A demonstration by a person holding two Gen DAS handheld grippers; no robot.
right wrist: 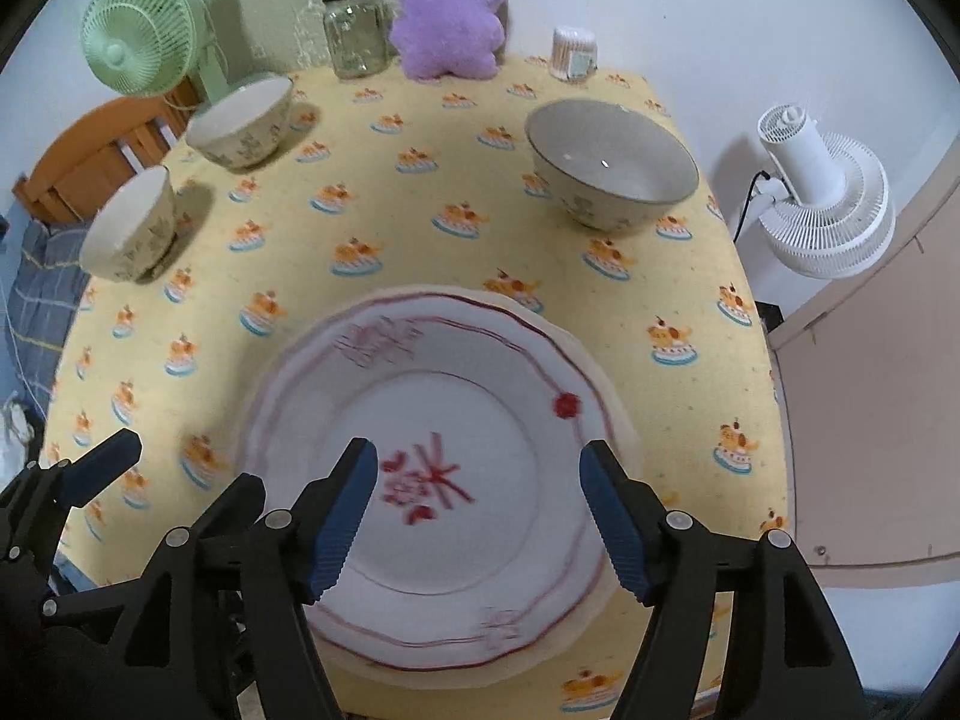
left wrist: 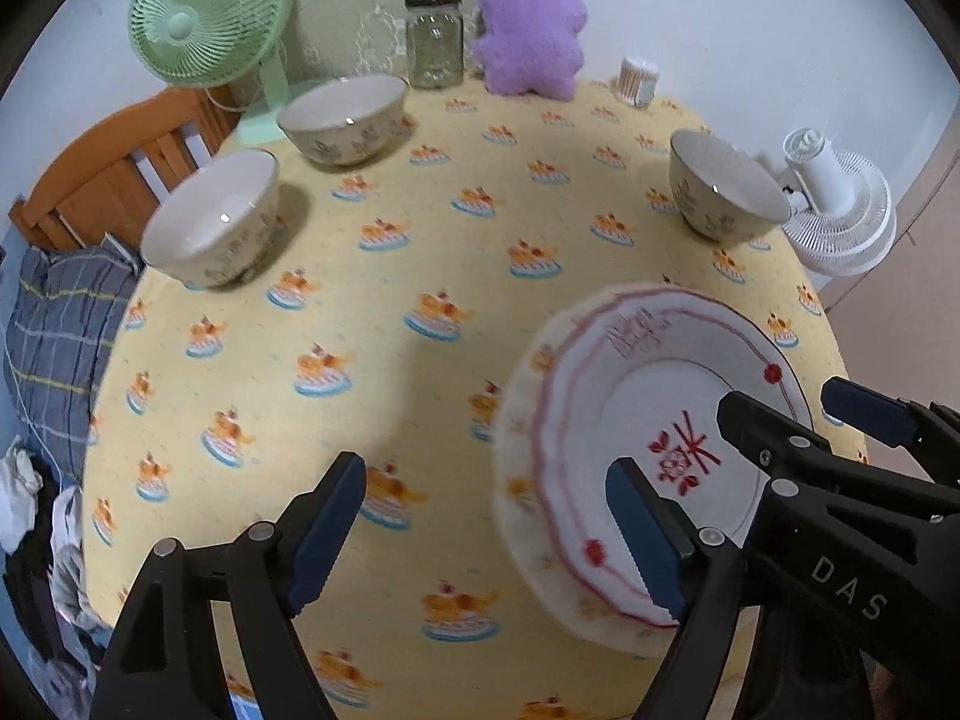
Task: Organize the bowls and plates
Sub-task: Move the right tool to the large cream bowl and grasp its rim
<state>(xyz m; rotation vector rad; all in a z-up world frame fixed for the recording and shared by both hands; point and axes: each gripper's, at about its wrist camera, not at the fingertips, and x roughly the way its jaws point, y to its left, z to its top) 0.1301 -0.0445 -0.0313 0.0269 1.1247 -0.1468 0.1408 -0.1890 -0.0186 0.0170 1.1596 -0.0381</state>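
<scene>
A white plate (left wrist: 660, 384) (right wrist: 468, 384) with red rim lines and a red flower mark lies near the front of the yellow tablecloth; its edge is blurred. My right gripper (right wrist: 479, 450) (left wrist: 780, 396) hangs open just above the plate's centre, its blue pads clear of it. To the plate's left, my left gripper (left wrist: 485, 465) (right wrist: 186, 465) is open over bare cloth, holding nothing. Three patterned bowls stand upright: one at the left edge (left wrist: 210, 228) (right wrist: 129, 234), one at the back left (left wrist: 345, 114) (right wrist: 240, 120), one at the right (left wrist: 726, 180) (right wrist: 612, 162).
Along the back of the table (left wrist: 420, 240) stand a green fan (left wrist: 204, 12), a glass jar (left wrist: 433, 42), a purple plush (left wrist: 531, 30) and a cotton-swab tub (left wrist: 639, 78). A white fan (right wrist: 822, 198) stands off the right edge. A wooden chair (left wrist: 120, 162) and plaid cloth (left wrist: 60, 330) lie left.
</scene>
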